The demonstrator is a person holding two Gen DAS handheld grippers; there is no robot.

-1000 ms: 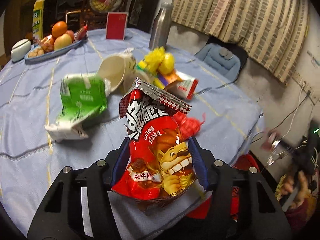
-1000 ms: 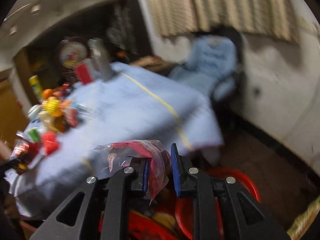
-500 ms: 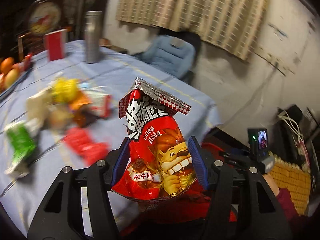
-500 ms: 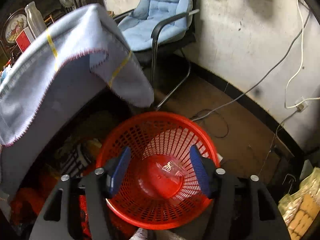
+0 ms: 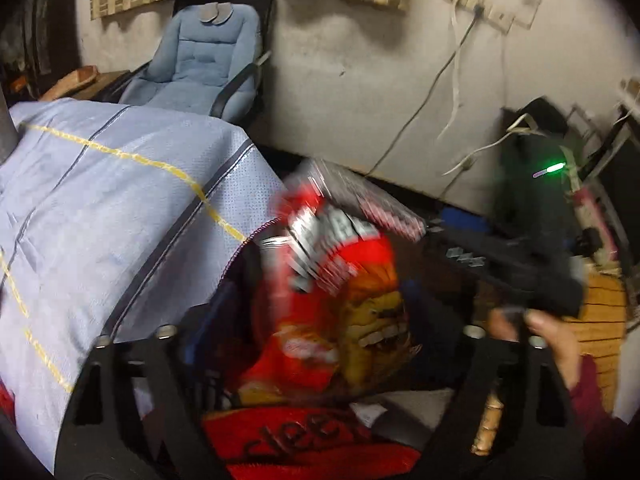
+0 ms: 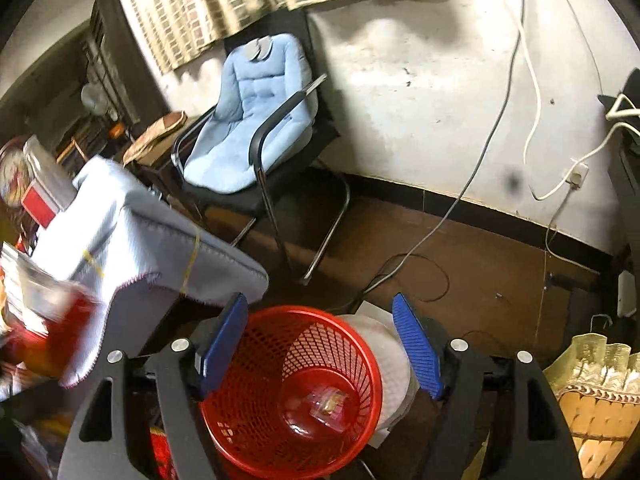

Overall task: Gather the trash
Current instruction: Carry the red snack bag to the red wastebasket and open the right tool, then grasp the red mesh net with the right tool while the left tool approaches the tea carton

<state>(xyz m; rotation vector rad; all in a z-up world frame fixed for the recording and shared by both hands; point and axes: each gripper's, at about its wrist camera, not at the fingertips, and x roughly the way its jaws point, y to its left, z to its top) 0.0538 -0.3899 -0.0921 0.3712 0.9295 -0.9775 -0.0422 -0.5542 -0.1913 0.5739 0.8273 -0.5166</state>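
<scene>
A red snack bag (image 5: 328, 300) with a cartoon face sits between the fingers of my left gripper (image 5: 316, 344), blurred by motion; the jaws look wider apart than before and I cannot tell if they still grip it. The bag also shows blurred at the left edge of the right wrist view (image 6: 52, 320). My right gripper (image 6: 320, 344) is open and empty above a red mesh basket (image 6: 256, 412) on the floor. A small clear wrapper (image 6: 326, 402) lies in the basket's bottom.
The table with its blue cloth (image 5: 100, 220) hangs at the left, also in the right wrist view (image 6: 132, 240). A blue padded chair (image 6: 252, 132) stands by the wall. Cables (image 6: 436, 232) run over the brown floor. The other hand (image 5: 556, 340) shows at the right.
My left gripper swung off the table toward the floor with the snack bag, and its jaws widened. My right gripper dropped its wrapper into the red basket and stays open above it.
</scene>
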